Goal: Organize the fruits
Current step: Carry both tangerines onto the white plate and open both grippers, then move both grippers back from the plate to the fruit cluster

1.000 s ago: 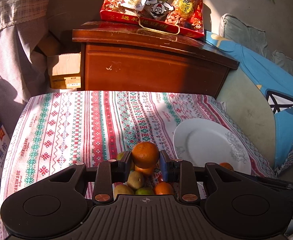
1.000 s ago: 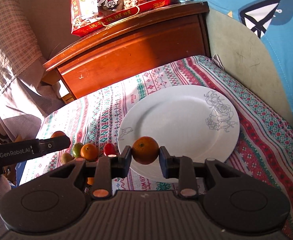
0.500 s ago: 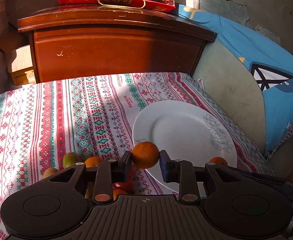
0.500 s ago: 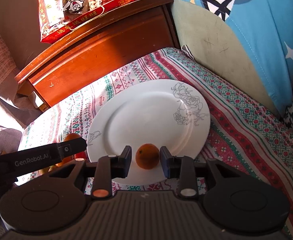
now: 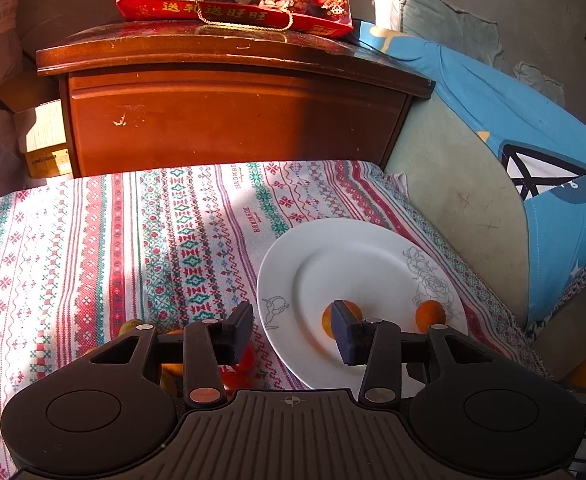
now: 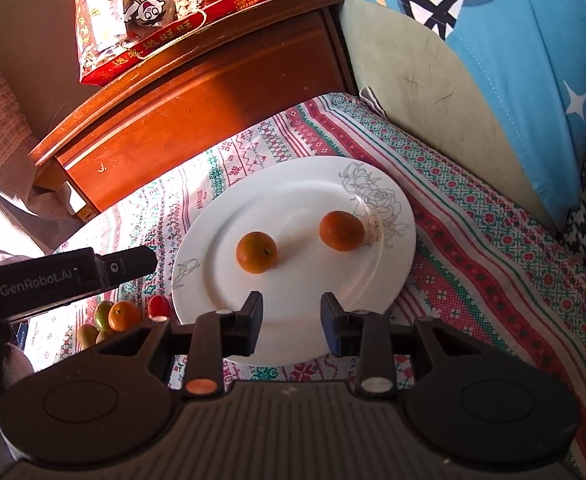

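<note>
Two small round oranges (image 6: 256, 252) (image 6: 341, 230) now sit free on the white floral-etched ceramic plate (image 6: 293, 184); both were clamped a second ago. Left gripper (image 5: 291, 330) and right gripper (image 6: 291, 322) hover with jaws apart. The pile of mixed small fruits (image 6: 111, 318) left of the plate comes next.

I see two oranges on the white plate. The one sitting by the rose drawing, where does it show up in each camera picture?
Left wrist view: the orange by the rose sits low right, just under the drawing, partly behind the hand-held gripper's body.
Right wrist view: the same orange lies right of centre, touching the drawing's left edge.
Shared landmark: the rose drawing on the white plate.
</note>
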`<state>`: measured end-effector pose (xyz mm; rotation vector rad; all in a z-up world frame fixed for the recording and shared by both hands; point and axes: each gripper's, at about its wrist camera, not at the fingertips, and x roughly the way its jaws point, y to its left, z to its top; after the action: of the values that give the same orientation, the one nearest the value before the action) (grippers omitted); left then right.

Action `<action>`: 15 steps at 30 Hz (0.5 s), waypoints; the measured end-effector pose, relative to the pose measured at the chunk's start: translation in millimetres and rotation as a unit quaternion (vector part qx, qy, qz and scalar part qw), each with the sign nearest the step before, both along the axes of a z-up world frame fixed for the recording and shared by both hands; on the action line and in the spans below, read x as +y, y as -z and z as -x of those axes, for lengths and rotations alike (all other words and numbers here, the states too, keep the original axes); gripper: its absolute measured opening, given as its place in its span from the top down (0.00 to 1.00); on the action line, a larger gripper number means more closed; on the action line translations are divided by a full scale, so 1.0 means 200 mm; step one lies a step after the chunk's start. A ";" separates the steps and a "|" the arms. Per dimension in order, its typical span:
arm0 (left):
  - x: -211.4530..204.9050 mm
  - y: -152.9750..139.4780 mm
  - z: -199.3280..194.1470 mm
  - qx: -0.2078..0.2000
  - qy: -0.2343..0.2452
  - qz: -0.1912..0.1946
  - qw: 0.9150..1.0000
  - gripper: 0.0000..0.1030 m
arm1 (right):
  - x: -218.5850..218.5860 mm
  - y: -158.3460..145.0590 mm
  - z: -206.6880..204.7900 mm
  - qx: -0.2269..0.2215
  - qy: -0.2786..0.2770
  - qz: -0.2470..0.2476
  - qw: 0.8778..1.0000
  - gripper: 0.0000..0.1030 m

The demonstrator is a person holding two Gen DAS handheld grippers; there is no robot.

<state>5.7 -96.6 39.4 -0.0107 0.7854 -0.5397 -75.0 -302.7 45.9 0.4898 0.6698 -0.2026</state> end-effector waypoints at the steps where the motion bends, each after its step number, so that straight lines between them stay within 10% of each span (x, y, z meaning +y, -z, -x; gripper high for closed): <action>1: 0.01 -0.01 0.00 0.000 -0.002 0.002 1.000 0.59 | 0.00 0.00 0.00 0.001 -0.001 -0.001 1.000 0.67; 15: 0.27 -0.15 0.03 -0.014 -0.054 0.004 0.998 0.49 | 0.09 0.00 0.01 -0.004 -0.047 -0.001 0.999 0.67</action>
<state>-1.2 -42.6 68.5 -0.0518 0.7508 -0.4394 -76.6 -285.3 46.8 0.4593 0.6845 -0.1110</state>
